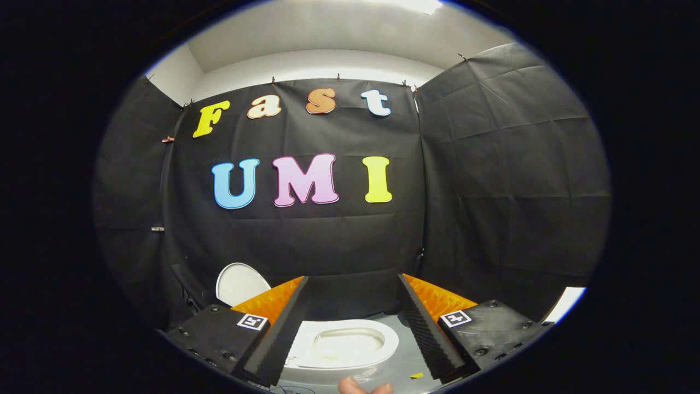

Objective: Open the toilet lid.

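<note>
My gripper holds its two fingers wide apart, gripping nothing. Between and just beyond them I see the white toilet with its bowl uncovered. The toilet lid stands raised beyond my left finger, against the black booth wall. A fingertip shows below.

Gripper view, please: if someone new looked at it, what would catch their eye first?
First, the gripper: its two black ribbed fingers with orange sides stand wide apart, holding nothing. Between and just beyond them sits the white toilet with its bowl exposed, and the white lid stands raised beyond the left finger, against the black cloth wall. A person's fingertips peek in just below the toilet.
</note>
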Demonstrator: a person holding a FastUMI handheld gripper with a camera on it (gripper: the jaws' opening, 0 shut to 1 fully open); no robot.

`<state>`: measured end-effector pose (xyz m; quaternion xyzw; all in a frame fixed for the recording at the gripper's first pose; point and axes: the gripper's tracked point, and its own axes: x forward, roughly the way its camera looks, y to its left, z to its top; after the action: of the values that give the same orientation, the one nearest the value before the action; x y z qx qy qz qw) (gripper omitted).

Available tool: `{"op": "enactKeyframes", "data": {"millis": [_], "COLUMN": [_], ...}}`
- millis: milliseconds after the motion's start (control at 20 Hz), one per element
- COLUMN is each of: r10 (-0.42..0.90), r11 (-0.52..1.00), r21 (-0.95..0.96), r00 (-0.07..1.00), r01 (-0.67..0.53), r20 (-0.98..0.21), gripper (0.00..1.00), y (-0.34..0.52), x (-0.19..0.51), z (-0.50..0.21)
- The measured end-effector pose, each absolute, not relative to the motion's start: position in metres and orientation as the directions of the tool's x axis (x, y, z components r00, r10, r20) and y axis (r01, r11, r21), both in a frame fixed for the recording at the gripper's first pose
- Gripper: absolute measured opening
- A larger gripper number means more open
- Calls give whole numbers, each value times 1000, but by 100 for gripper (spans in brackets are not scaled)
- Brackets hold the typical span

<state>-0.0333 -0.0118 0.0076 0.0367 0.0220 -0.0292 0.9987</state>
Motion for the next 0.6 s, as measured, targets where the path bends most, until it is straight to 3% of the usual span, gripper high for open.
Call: {"op": "enactKeyframes", "data": {"millis": [600], "r10": [-49], "r11": [997], "r21": [58], "r00": [998], "r01": [52], "r20": [-45], "gripper": [98], "y": [-7], "x": [-34], "z": [6]}}
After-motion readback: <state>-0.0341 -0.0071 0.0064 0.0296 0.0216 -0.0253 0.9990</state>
